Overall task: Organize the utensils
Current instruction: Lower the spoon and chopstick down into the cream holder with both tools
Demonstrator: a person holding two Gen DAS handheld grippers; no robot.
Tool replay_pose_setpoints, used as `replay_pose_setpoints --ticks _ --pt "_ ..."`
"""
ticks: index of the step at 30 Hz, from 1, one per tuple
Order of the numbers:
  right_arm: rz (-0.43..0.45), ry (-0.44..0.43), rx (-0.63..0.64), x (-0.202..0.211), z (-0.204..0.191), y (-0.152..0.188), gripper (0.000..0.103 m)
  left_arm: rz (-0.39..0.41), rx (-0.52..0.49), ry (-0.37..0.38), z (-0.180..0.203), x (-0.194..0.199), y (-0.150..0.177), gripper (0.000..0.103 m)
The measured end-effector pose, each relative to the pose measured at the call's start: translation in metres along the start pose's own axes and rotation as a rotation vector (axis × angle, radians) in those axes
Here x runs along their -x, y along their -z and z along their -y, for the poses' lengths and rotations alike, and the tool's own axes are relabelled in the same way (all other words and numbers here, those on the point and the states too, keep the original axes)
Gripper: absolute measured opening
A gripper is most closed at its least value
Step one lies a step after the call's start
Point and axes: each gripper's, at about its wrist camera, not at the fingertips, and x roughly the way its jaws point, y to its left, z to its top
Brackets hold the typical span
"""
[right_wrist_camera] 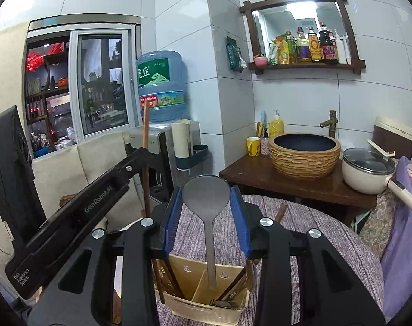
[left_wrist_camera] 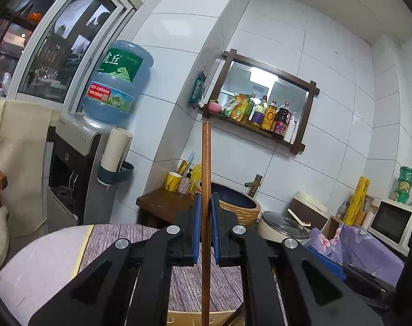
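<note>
Pinching a brown wooden stick (left_wrist_camera: 206, 190), the left gripper (left_wrist_camera: 205, 212) has its blue pads pressed onto the shaft; stick stands upright, top end well above the fingertips, lower end running out of frame at the bottom. From the right wrist view the same stick (right_wrist_camera: 145, 146) shows at left, vertical, passing behind the left gripper's black body. Under it: striped purple cloth on the surface (left_wrist_camera: 140, 233).

Right gripper (right_wrist_camera: 206, 203) is spread, blue pads either side of a grey metal spoon (right_wrist_camera: 207, 198), bowl up. Cannot tell if the pads touch the bowl edges. Spoon handle drops straight down into the cream utensil holder (right_wrist_camera: 203, 309), middle compartment by the divider. Other utensils lean in the compartments on both sides. Holder sits on the surface, directly below the right gripper. Another brown stick end (right_wrist_camera: 281, 213) pokes up just right of that gripper.
</note>
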Motion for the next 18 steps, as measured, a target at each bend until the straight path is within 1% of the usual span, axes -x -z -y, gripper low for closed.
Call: replay_pose_setpoints --ticks 4,7,9,13,18 --pt "-0.003 0.003 -0.001 -0.008 0.002 0.005 0.037 0.04 -0.003 -0.014 -0.002 0.0 0.002 0.008" --pt "-0.003 -0.002 0.016 -0.013 0.001 0.011 0.037 0.113 -0.026 -0.039 0.0 0.004 0.007 0.008" --pt "-0.003 0.009 0.033 -0.016 0.0 0.015 0.037 0.137 -0.046 -0.043 0.002 0.005 0.01 0.008" --pt "-0.016 0.009 0.029 -0.02 0.003 0.024 0.037 0.15 -0.042 -0.044 0.002 0.005 0.023 0.008" --pt "-0.043 0.022 0.039 -0.025 0.007 0.035 0.037 0.134 -0.06 -0.053 0.0 0.007 0.04 0.008"
